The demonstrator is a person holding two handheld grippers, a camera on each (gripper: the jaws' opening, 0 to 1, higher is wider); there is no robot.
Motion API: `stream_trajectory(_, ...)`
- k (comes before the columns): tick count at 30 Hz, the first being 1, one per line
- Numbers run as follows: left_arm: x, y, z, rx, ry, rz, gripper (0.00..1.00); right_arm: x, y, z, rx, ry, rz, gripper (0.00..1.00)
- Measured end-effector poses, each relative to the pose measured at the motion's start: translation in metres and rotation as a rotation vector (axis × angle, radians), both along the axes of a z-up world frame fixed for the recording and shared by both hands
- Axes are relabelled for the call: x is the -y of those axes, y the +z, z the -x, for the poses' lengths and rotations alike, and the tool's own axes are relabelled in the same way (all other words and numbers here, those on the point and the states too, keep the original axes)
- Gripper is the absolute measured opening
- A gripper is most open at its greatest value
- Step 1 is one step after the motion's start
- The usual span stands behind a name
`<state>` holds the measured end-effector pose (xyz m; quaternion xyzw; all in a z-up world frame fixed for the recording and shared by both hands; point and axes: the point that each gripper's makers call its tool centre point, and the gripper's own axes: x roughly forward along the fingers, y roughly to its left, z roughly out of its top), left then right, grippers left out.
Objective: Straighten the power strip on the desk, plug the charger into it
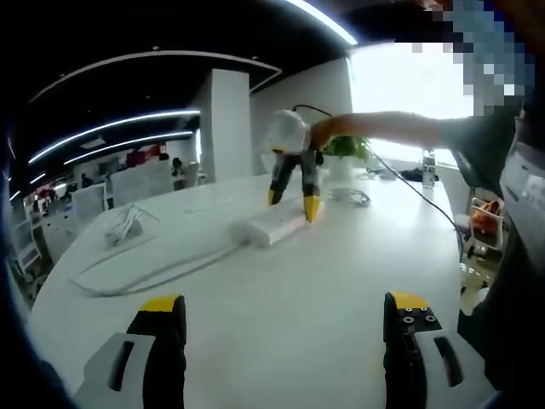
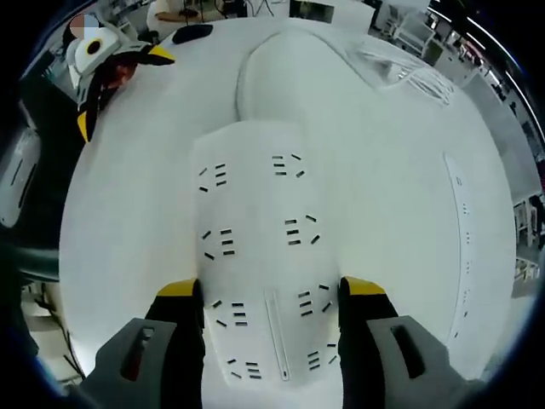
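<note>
Open-plan office w/ dark ceiling, strip lights, a white pillar and bright windows. Left gripper view: a long white counter (image 1: 255, 298) runs away from the camera. Left claw (image 1: 285, 328) hangs over bare counter near its close end, yellow-tipped jaws wide apart, nothing btwn them, released. Mid-counter lies the white power strip (image 1: 274, 228), its cord (image 1: 145, 274) looping off toward the left side of the view. Right claw (image 1: 291, 204) comes down on the strip from above, held by a person's arm (image 1: 383, 128) reaching in from the right; jaw tips straddle the strip. Farther left on the counter, well apart from the strip, sits a small bundle of white cable, prob. the charger (image 1: 123, 223); too blurred to be sure. More cable and small items lie at the far end near the window.

Right gripper view: looking down on the power strip (image 2: 255, 256), socket slots facing the camera, cord leaving its far end. Right claw (image 2: 271, 294) has one jaw on each long side of the strip at the near end, tips right against its edges, grasping it. Left claw (image 2: 115, 77) shows at upper left, well apart from the strip, jaws spread. White cable bundle (image 2: 400, 72) lies at upper right on the counter (image 2: 409, 213).
</note>
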<state>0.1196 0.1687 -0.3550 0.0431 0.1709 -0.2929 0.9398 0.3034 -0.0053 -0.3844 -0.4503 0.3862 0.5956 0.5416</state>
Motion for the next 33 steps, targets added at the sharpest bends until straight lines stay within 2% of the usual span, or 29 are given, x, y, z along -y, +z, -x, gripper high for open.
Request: stream_trajectory(33,0.0014,0.0020,0.0011,0.003,-0.006,-0.008,1.00,0.0062,0.0001,0.0055,-0.001,-0.115,0.032,0.62)
